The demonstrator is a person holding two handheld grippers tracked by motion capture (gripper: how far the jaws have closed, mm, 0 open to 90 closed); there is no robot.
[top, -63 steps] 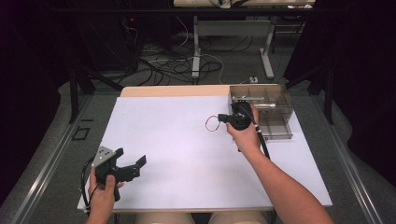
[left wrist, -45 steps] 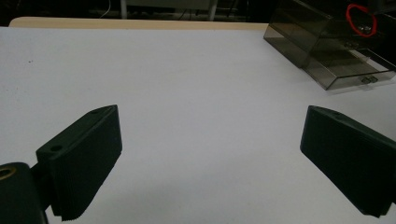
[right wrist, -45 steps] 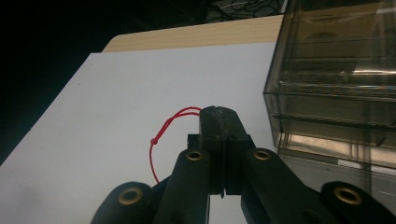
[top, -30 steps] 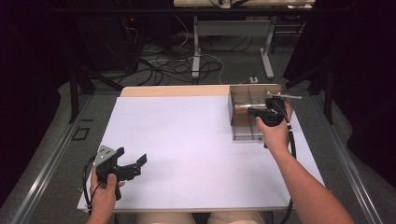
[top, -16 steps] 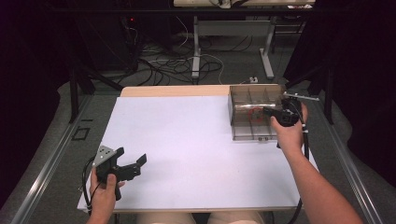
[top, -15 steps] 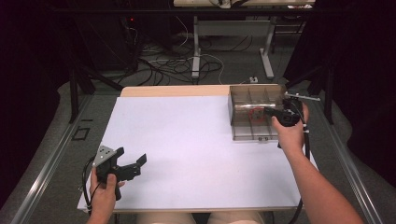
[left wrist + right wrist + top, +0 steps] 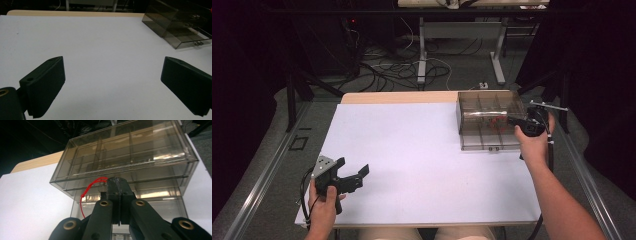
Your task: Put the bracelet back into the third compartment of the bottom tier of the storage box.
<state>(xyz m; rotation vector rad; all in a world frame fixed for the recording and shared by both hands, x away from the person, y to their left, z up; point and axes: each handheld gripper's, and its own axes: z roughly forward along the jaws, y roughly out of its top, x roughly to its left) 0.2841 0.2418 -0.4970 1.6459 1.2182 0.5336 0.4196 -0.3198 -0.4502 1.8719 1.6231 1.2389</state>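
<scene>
Red string [image 7: 86, 191] is pinched in your right tool [image 7: 526, 123], whose jaws are clamped together, and it's dangling right at the smoky drawer box [image 7: 472, 105] in the far right corner of the desk [image 7: 412, 150], over the pulled-out drawer [image 7: 490, 141]. So I'd say the carrying part is done and all that's left is letting go and maybe shutting the drawer. Your right arm's stretched forward with the tool pointing left into the box, while your left tool [image 7: 349, 177] sits low at the near left edge, jaws wide apart, holding nothing.
</scene>
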